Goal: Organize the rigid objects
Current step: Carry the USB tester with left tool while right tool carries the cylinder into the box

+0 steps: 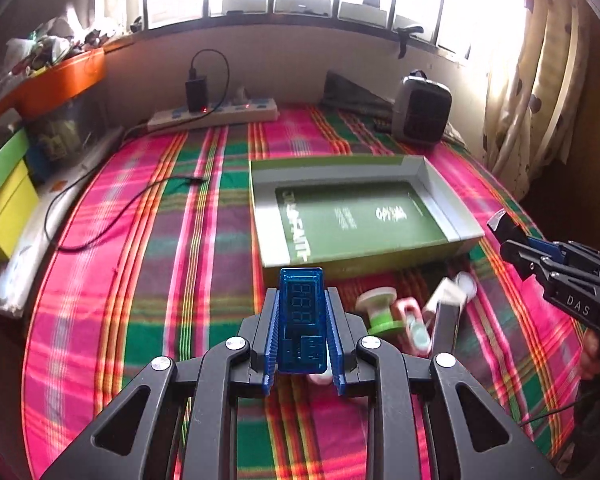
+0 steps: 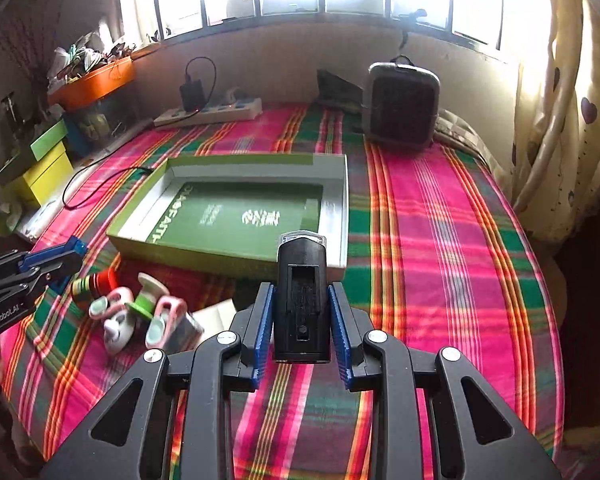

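My left gripper (image 1: pixel 302 292) is shut on a blue translucent USB meter (image 1: pixel 302 320) and holds it above the plaid bedspread, just short of the open green box (image 1: pixel 440 184). My right gripper (image 2: pixel 302 290) is shut on a black bike light (image 2: pixel 301 300) near the box's front right corner (image 2: pixel 342 208). Each gripper shows in the other view, the right one (image 1: pixel 512 240) and the left one (image 2: pixel 66 254). Small objects lie in front of the box: a green-and-white spool (image 2: pixel 150 298), pink clips (image 2: pixel 168 316), a striped roll (image 2: pixel 94 282), a white figure (image 2: pixel 118 330).
A power strip (image 1: pixel 216 114) with a charger lies at the back. A grey heater (image 2: pixel 402 104) stands at the back right. A black cable (image 1: pixel 100 216) runs over the bed's left side. Yellow and green boxes (image 1: pixel 4 196) and an orange bin (image 1: pixel 56 84) stand left.
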Available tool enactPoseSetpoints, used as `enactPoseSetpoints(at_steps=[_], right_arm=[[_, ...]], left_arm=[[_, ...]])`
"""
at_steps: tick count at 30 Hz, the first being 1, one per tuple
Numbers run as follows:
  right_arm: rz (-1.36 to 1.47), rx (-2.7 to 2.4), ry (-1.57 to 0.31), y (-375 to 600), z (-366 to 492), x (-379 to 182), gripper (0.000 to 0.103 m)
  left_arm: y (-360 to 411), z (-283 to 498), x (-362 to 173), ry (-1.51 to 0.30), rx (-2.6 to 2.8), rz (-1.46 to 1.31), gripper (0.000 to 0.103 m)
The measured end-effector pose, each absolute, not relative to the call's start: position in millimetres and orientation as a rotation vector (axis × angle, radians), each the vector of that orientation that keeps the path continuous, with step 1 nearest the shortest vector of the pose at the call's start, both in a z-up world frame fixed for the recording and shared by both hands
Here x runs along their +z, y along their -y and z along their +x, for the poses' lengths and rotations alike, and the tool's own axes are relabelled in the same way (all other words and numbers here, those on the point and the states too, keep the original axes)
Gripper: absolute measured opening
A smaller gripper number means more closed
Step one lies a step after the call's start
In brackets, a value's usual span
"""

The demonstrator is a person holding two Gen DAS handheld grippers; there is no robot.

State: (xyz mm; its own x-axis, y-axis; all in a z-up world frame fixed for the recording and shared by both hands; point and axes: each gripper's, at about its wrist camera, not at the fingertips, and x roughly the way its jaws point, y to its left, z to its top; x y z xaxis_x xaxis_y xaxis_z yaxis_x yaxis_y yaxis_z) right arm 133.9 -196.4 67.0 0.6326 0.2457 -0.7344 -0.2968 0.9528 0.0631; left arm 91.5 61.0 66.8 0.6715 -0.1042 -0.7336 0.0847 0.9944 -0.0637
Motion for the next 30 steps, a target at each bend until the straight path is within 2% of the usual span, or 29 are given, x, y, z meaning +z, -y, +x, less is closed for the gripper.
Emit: enactPoseSetpoints(at_steps=[14, 30], right_arm=[[-0.077, 0.332, -0.859, 178, 193, 69, 0.029], [-0.094, 0.322, -0.94, 160, 253, 40, 0.029]], left_arm=[[-57, 154, 69, -0.827, -0.122, -0.017, 0.021], [-48, 224, 42, -0.896, -0.121, -0.005, 0.021]])
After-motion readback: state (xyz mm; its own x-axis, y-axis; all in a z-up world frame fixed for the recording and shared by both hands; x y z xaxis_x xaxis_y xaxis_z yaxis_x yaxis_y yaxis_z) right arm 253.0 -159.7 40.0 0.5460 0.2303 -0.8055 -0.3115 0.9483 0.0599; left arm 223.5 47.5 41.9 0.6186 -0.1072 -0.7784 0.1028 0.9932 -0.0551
